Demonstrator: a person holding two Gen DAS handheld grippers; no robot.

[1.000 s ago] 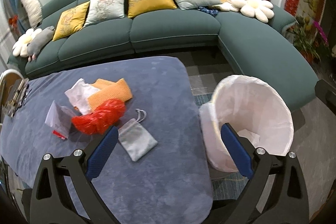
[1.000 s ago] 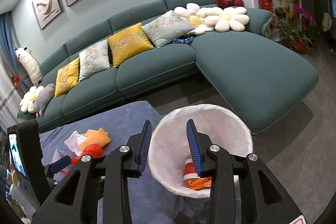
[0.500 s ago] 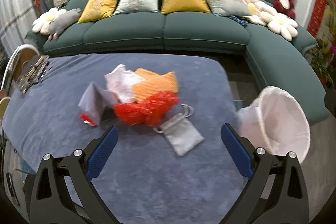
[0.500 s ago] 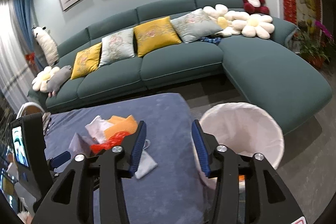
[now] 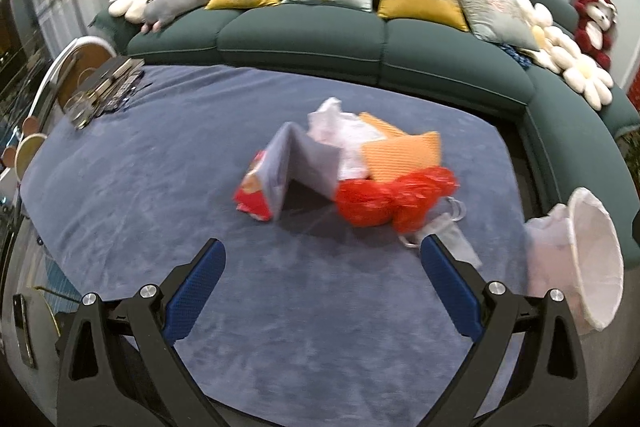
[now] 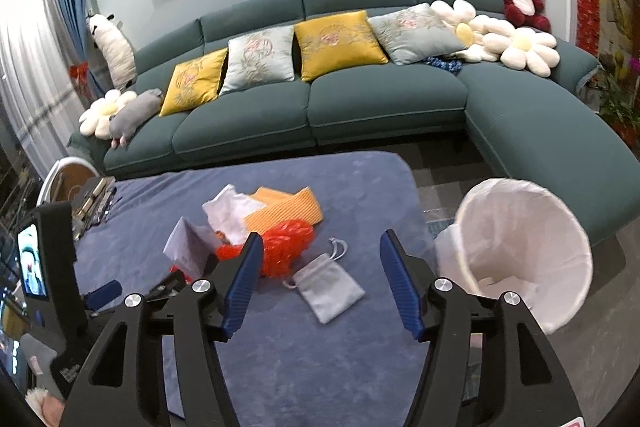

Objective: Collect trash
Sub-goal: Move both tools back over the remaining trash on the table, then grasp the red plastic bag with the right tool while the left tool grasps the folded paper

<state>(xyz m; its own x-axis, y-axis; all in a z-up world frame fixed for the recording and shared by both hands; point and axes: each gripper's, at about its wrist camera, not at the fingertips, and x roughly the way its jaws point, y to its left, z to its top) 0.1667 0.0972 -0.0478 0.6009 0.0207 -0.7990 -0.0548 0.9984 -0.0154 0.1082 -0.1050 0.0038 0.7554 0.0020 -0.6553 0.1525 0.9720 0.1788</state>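
Note:
A pile of trash lies mid-table on the blue cloth: a red plastic bag (image 5: 394, 197) (image 6: 286, 245), orange cloths (image 5: 400, 155) (image 6: 288, 209), white crumpled paper (image 5: 340, 131) (image 6: 230, 211), a folded grey-and-red packet (image 5: 280, 175) (image 6: 186, 247) and a grey drawstring pouch (image 5: 452, 239) (image 6: 330, 285). A white-lined bin (image 5: 584, 259) (image 6: 516, 247) stands off the table's right end. My left gripper (image 5: 320, 267) is open and empty, above the table short of the pile. My right gripper (image 6: 320, 267) is open and empty, above the pouch.
A teal sofa (image 5: 360, 39) (image 6: 360, 107) with cushions and plush toys curves behind and to the right of the table (image 5: 160, 167). Books and small items (image 5: 104, 87) sit at the table's far left corner. The left gripper's body (image 6: 52, 267) shows at the right wrist view's left.
Both grippers swung left from the bin toward the pile. The right gripper's jaws widened. The pile now sits centred ahead of the left gripper.

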